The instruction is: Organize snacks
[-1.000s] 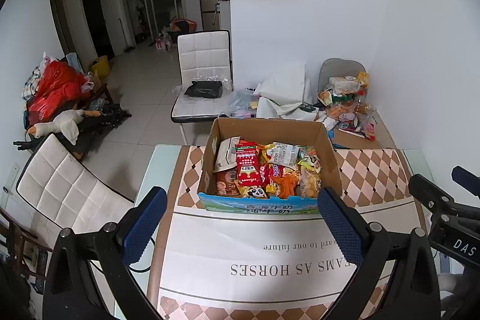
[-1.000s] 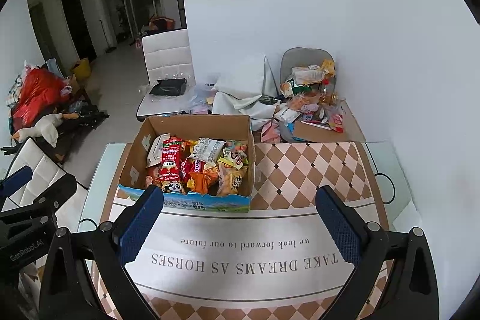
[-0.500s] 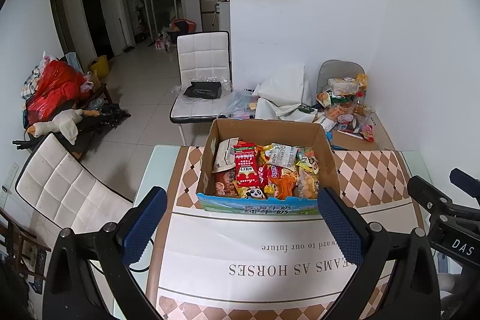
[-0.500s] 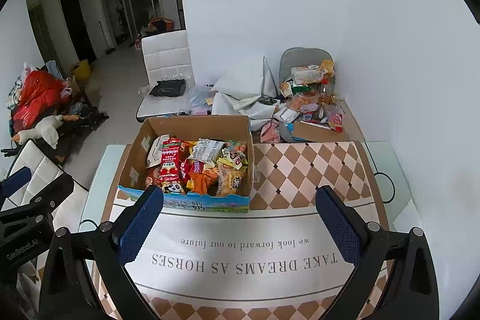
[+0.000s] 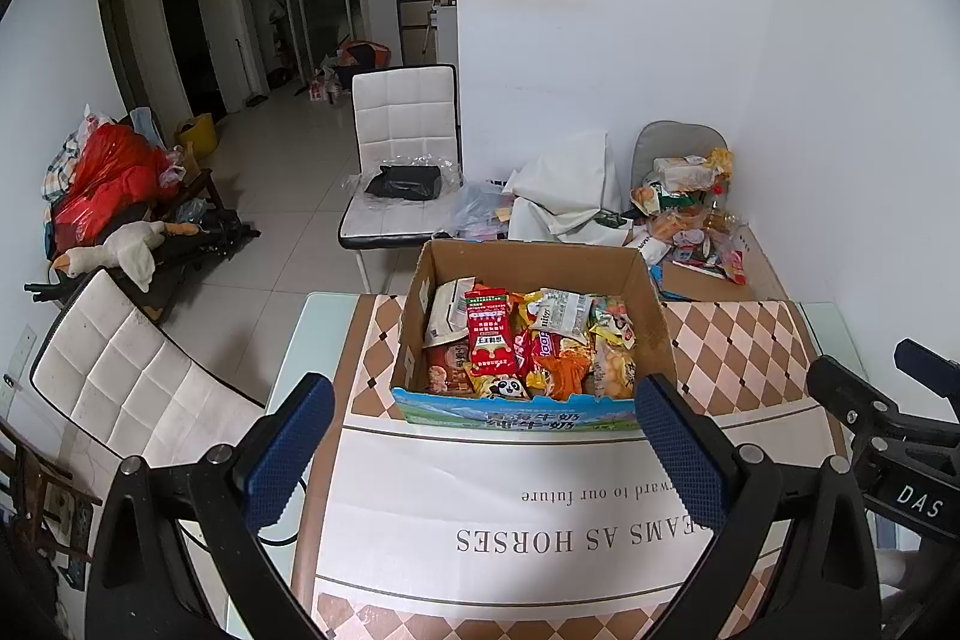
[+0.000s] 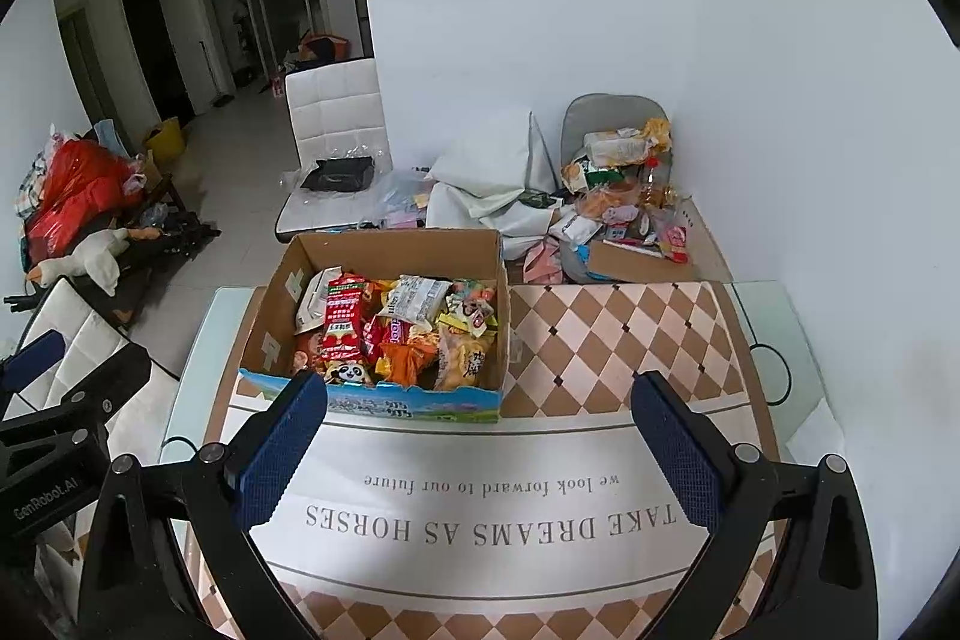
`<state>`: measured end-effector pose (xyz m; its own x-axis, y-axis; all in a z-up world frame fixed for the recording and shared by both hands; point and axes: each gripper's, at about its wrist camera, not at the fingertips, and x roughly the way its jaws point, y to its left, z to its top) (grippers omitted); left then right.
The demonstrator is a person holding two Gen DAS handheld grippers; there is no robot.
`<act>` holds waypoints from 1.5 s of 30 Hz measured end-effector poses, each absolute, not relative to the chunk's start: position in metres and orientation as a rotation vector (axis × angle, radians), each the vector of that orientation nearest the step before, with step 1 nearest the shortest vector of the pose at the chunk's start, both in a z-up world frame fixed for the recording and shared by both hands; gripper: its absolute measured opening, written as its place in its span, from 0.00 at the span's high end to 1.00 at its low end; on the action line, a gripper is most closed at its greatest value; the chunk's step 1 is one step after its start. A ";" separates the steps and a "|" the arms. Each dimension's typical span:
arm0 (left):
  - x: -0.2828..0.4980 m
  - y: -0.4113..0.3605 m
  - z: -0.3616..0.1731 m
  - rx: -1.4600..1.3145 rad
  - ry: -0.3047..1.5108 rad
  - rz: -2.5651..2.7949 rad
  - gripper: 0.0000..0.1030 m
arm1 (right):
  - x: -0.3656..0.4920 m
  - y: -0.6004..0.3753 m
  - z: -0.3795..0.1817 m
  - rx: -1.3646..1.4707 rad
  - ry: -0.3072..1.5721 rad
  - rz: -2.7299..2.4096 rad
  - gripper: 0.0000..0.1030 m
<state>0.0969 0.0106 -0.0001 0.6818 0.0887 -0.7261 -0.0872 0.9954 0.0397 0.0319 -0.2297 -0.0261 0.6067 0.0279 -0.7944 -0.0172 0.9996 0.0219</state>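
Note:
A cardboard box [image 5: 528, 262] [image 6: 396, 247] with a blue printed front stands on the table, packed with several snack packets: a tall red packet [image 5: 489, 334] [image 6: 343, 316], a white one [image 5: 561, 311] [image 6: 417, 297], an orange one [image 5: 564, 375] [image 6: 405, 361]. My left gripper [image 5: 483, 445] hovers open above the cloth just in front of the box, nothing between its blue-padded fingers. My right gripper [image 6: 480, 445] is also open and empty, in front of the box's right corner. Each gripper shows at the edge of the other's view.
The table carries a checkered cloth with a white printed panel [image 5: 516, 514] [image 6: 480, 514]. Behind the table's far right corner lies a loose heap of snack packets on a flat carton [image 5: 690, 220] [image 6: 624, 202]. White chairs stand at the left [image 5: 132, 388] and beyond the box [image 5: 402, 148].
Both grippers have drifted slightly; the box sits a touch higher in the views. Nothing was grasped or moved.

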 end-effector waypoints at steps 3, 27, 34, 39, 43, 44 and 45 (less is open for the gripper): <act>0.097 0.009 0.001 0.004 0.815 0.100 0.00 | 0.031 -0.229 -0.025 0.014 0.919 0.029 0.00; 0.095 0.012 0.000 0.001 0.807 0.100 0.00 | 0.031 -0.229 -0.024 0.022 0.915 0.044 0.00; 0.092 0.013 0.002 0.005 0.801 0.097 0.00 | 0.032 -0.231 -0.024 0.024 0.915 0.043 0.00; 0.091 0.013 0.002 0.007 0.800 0.102 0.00 | 0.031 -0.231 -0.024 0.022 0.914 0.044 0.00; 0.091 0.012 0.003 0.008 0.795 0.099 0.00 | 0.032 -0.231 -0.024 0.021 0.913 0.044 0.00; 0.091 0.012 0.004 0.007 0.794 0.097 0.00 | 0.032 -0.232 -0.024 0.021 0.913 0.042 0.00; 0.092 0.013 0.005 0.009 0.792 0.093 0.00 | 0.032 -0.232 -0.024 0.022 0.913 0.040 0.00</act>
<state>0.0917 0.0128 0.0047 0.6985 0.0866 -0.7104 -0.0797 0.9959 0.0430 0.0319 -0.2325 -0.0236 0.6108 0.0437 -0.7906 -0.0252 0.9990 0.0357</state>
